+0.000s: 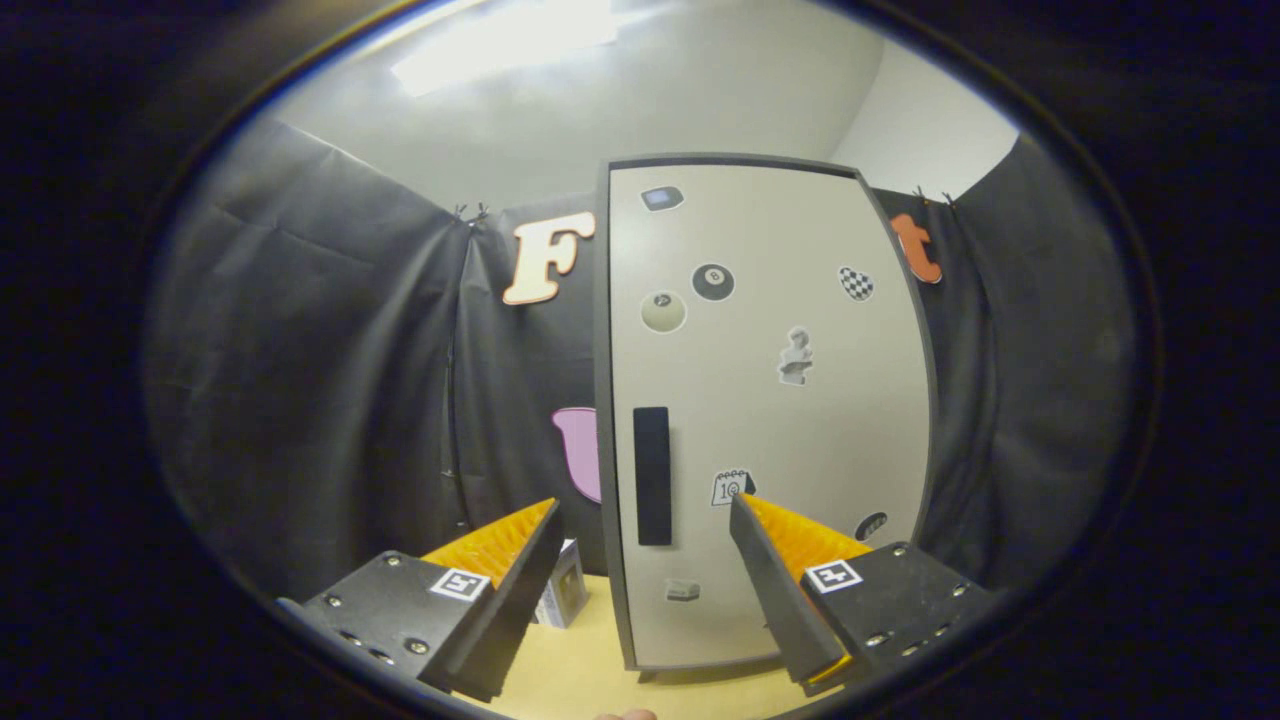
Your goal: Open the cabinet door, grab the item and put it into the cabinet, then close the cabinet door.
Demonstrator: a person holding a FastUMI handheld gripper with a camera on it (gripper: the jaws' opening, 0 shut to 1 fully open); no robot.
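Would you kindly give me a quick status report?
Gripper open, holding nothing. Cabinet door shut, handle just ahead between fingers. Small box on table left of cabinet. Path to handle unobstructed.

Readable marks sit on the cabinet door [770, 420] — all stickers. Black billiard-ball sticker [713, 282]: numeral 8. Calendar sticker [731, 487], just ahead of the spread gripper [645, 515] fingers: reads 10, probably — view is small. Pale ball sticker [663, 312] carries a numeral too blurred to read. Nothing else legible.
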